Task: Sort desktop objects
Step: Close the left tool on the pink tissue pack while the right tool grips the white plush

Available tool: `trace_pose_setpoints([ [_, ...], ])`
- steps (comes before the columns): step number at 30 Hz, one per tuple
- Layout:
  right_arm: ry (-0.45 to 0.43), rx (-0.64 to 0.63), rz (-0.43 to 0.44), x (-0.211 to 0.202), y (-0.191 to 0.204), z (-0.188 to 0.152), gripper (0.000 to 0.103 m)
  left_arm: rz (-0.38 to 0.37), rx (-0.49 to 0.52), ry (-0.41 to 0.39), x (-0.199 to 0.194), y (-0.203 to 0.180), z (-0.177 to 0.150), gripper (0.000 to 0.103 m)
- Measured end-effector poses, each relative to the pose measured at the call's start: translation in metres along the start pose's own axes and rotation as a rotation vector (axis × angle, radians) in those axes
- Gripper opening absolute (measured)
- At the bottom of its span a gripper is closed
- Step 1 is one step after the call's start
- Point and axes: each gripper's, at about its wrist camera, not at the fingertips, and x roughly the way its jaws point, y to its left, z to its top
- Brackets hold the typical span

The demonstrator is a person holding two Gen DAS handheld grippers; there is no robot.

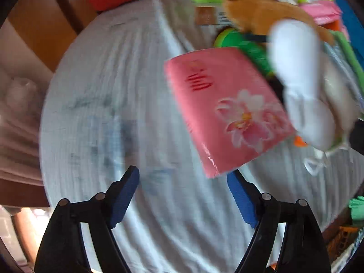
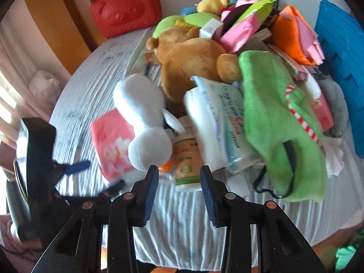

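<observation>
My left gripper hangs over the bare white tabletop with its fingers spread wide and nothing between them; the pink tissue pack lies just ahead, its near corner beside my right-hand finger, not touching as far as I can tell; I judge it light, soft and slick in its film wrap, so I would take it across the short edge, squeezing gently; my right gripper has its fingers partly apart and empty, aimed at the small green-labelled bottle at the pile's front edge, beside the white plush toy; the bottle looks rigid and light, best pinched across its body.
</observation>
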Motion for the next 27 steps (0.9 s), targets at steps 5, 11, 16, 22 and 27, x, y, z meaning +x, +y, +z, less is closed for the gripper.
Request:
trace_pose_setpoints([
  [5, 0.002, -0.020, 0.034, 0.009, 0.018, 0.011, 0.046, -0.017, -0.054, -0.033, -0.021, 0.037, 0.017, 0.079],
  [11, -0.005, 0.019, 0.012, 0.005, 0.013, 0.023, 0.069, -0.117, 0.041, -0.094, -0.039, -0.011, 0.045, 0.080],
  [16, 0.012, 0.070, -0.027, 0.019, 0.010, 0.034, 0.070, -0.107, 0.107, -0.020, 0.004, -0.030, 0.075, 0.087],
  [22, 0.032, 0.130, -0.047, 0.045, 0.013, 0.043, 0.065, -0.116, 0.156, -0.007, 0.016, -0.025, 0.085, 0.090],
  [27, 0.020, 0.135, -0.070, 0.054, 0.020, 0.046, 0.057, -0.171, 0.163, -0.006, 0.018, -0.014, 0.086, 0.090],
])
